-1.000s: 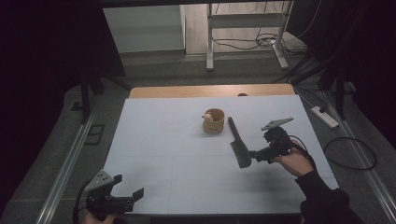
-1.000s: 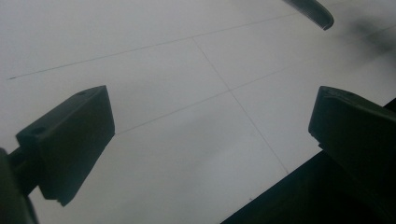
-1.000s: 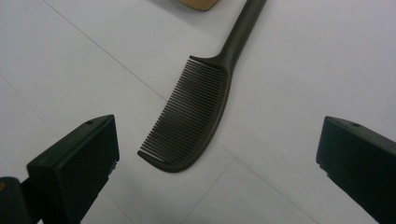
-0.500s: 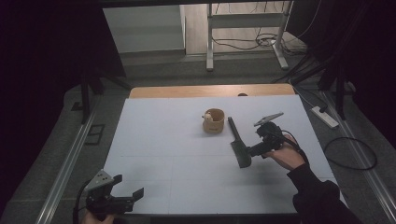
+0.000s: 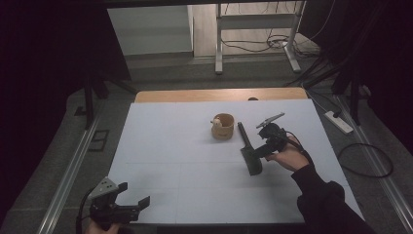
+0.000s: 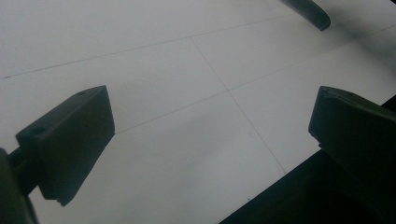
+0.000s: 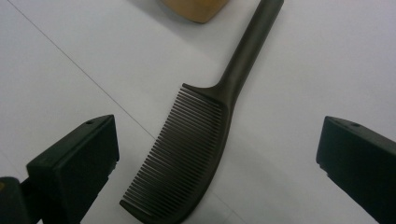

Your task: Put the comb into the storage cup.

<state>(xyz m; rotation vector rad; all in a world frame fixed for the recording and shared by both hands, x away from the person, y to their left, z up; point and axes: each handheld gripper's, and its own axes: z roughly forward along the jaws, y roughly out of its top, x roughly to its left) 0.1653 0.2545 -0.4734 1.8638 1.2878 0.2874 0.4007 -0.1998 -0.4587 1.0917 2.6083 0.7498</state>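
I am holding the right gripper [image 7: 217, 163] wide apart over the dark comb [image 7: 196, 144], which is lying flat on the white table [image 5: 160, 146] right of centre in the high view, its handle pointing toward the wooden cup [image 5: 223, 126]. The left gripper [image 5: 130, 204] is sitting wide too, at lower left.

High view overhead; both share the comb [image 5: 249, 153].

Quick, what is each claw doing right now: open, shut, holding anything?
Left gripper: open, holding nothing.
Right gripper: open, jaws either side of the dark comb, not gripping it.
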